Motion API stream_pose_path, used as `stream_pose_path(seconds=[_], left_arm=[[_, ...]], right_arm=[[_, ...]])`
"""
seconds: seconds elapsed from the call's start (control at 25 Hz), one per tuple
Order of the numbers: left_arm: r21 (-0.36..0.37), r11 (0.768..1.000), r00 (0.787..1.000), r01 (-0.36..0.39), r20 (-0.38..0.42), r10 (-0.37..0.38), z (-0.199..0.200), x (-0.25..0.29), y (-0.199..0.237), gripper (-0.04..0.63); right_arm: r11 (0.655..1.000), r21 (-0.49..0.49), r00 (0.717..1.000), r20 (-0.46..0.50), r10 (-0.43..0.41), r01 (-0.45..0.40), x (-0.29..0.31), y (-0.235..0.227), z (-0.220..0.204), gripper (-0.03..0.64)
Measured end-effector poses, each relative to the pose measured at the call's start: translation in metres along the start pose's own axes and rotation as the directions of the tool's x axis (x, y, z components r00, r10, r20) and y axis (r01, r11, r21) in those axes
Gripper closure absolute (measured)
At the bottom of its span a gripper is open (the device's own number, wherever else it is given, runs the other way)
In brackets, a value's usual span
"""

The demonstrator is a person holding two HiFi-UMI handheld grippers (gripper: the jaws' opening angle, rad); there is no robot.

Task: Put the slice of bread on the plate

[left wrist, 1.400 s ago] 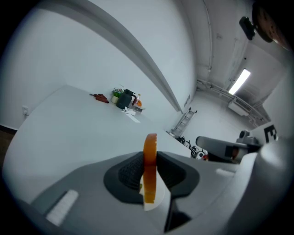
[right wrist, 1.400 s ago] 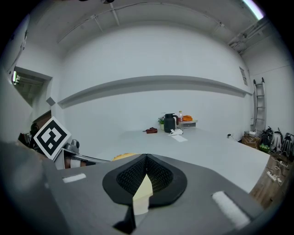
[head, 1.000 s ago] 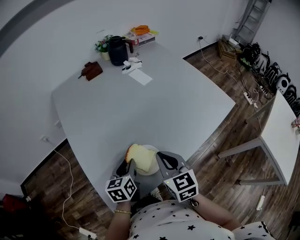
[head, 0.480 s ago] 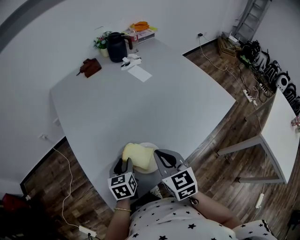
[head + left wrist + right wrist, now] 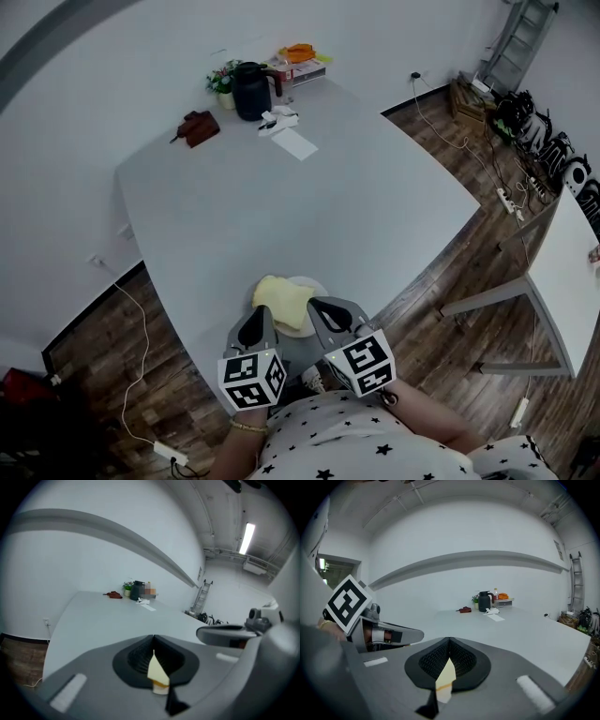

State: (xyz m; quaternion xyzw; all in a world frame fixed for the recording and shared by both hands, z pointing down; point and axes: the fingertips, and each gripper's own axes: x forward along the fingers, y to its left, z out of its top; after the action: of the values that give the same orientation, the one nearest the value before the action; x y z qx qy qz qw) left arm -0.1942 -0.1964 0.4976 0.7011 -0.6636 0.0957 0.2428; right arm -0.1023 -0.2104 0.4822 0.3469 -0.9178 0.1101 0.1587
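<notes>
the slice of bread is pale yellow with a soft, rounded outline and lies flat at the lower middle of the head view. it rests on the small round white plate, covering its left part and overhanging the left rim.

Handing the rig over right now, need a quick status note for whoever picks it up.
Left tool: jaws together, nothing clamped; the slice shows just beyond them.
Right tool: same.
Slice of bread: lying flat on the plate, at the near edge of the table.
Done: bread is on the plate.
Left: probably just draw both tools back clear of it.
</notes>
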Motion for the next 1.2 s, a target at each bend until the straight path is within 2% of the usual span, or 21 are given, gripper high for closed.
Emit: stream_pose_path(seconds=[0.24, 0.56, 1.2], left_arm=[[0.011, 1.000, 1.000, -0.008, 0.025, 0.008, 0.005, -0.014, -0.003, 0.588], [0.013, 1.000, 0.999, -0.014, 0.038, 0.013, 0.001, -0.024, -0.005, 0.588], [0.008, 1.000, 0.999, -0.004, 0.052, 0.003, 0.006, -0.029, -0.005, 0.588]], right_arm=[[0.999, -0.022, 0.999, -0.002, 0.034, -0.034, -0.003, 0.015, 0.001, 0.618], [0.998, -0.059, 1.000, -0.003, 0.029, -0.029, -0.013, 0.023, 0.002, 0.618], [0.998, -0.066, 1.000, 0.009, 0.024, -0.023, -0.016, 0.027, 0.005, 0.618]])
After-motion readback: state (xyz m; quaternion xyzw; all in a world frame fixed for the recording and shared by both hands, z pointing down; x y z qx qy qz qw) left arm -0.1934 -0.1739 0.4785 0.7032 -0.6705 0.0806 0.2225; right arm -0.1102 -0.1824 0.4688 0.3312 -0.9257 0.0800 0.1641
